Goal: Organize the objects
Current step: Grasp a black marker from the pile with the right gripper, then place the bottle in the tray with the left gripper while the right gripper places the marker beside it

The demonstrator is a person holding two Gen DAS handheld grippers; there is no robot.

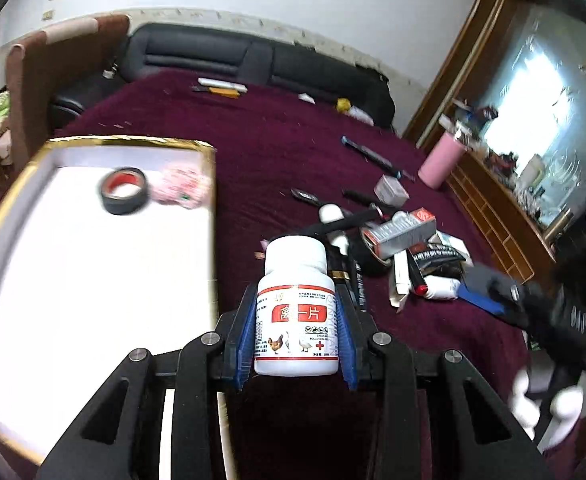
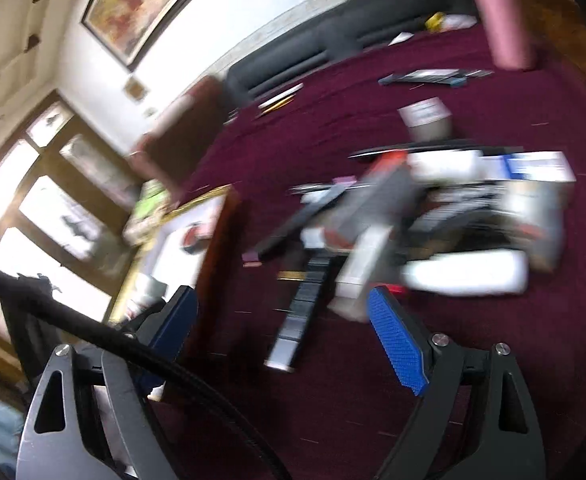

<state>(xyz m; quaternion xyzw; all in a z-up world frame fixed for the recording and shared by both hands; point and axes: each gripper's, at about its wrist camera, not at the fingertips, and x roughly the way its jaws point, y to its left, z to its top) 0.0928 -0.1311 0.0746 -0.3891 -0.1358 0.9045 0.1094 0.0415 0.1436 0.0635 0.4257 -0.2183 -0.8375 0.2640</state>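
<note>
Left gripper (image 1: 297,332) clamps a white pill bottle (image 1: 296,308) upright above the maroon-clothed desk (image 1: 277,152).

Left of it lies a gold-rimmed white tray (image 1: 211,184) holding a black tape roll (image 1: 124,191). Ahead and to its right sits a heap of boxes and pens (image 1: 397,248). The right gripper (image 2: 283,332) hangs spread wide and empty before the blurred heap.
</note>
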